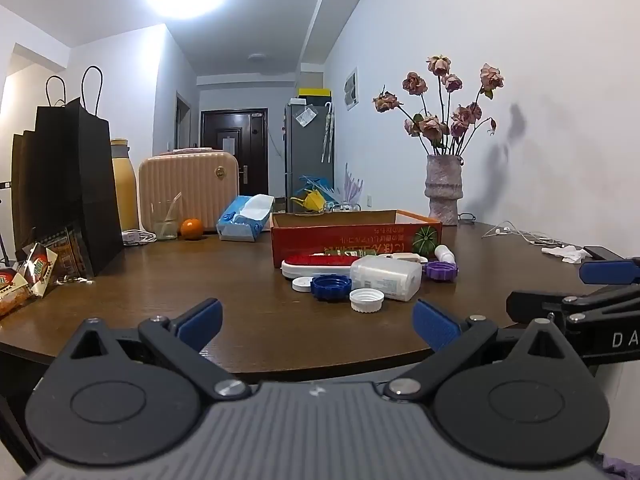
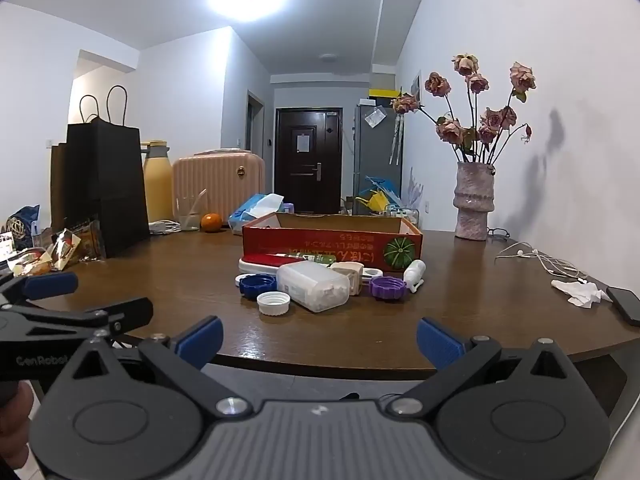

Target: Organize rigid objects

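Observation:
A red cardboard box (image 1: 356, 236) (image 2: 332, 242) stands open-topped in the middle of the round brown table (image 1: 200, 280). In front of it lie a clear plastic container (image 1: 386, 276) (image 2: 314, 286), a white cap (image 1: 366, 300) (image 2: 273, 303), a blue cap (image 1: 330, 286) (image 2: 258, 285), a purple lid (image 1: 441, 270) (image 2: 388, 287), a red and white case (image 1: 316, 265) (image 2: 264, 263) and a small white bottle (image 2: 414, 274). My left gripper (image 1: 318, 326) is open near the table's front edge, nothing between its fingers. My right gripper (image 2: 320, 338) is open too, empty, short of the pile.
A black paper bag (image 1: 66, 184), snack packets (image 1: 36, 270), a pink case (image 1: 188, 188), a glass (image 1: 165, 220), an orange (image 1: 191, 228) and a tissue pack (image 1: 244, 218) fill the left and back. A vase of dried roses (image 2: 474, 204), earphones (image 2: 540, 260), crumpled tissue (image 2: 578, 292) and a phone (image 2: 626, 304) lie right.

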Available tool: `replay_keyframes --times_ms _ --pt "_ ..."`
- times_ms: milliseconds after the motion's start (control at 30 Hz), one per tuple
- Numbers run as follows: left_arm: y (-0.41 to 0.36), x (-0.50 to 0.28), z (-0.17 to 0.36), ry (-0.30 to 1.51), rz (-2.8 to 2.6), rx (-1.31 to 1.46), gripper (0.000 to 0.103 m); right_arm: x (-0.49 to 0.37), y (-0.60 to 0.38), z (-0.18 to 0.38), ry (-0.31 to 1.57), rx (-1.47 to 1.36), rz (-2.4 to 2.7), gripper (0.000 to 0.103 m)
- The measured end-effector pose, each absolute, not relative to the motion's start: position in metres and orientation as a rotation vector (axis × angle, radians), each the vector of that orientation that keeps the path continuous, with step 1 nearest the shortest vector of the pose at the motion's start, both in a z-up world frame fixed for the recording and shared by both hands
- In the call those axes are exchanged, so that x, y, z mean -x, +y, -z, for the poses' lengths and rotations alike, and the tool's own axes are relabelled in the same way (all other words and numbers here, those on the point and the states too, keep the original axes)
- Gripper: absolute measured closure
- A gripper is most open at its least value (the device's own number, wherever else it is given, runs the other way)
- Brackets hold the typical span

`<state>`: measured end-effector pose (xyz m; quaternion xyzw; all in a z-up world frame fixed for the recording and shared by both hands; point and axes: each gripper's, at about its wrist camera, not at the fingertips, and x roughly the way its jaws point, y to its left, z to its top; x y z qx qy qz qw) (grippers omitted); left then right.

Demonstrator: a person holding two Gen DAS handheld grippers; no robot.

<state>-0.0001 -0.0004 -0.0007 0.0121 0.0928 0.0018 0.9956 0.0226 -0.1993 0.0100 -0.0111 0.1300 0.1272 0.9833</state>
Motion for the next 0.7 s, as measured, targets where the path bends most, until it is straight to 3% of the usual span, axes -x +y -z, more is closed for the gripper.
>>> replay_keyframes --times_ms 700 --pt "-0.0023 0.0 0.004 0.167 -0.007 -0.037 0.0 -0.0193 -0.1974 -0.0022 0.24 0.035 -0.243 0.0"
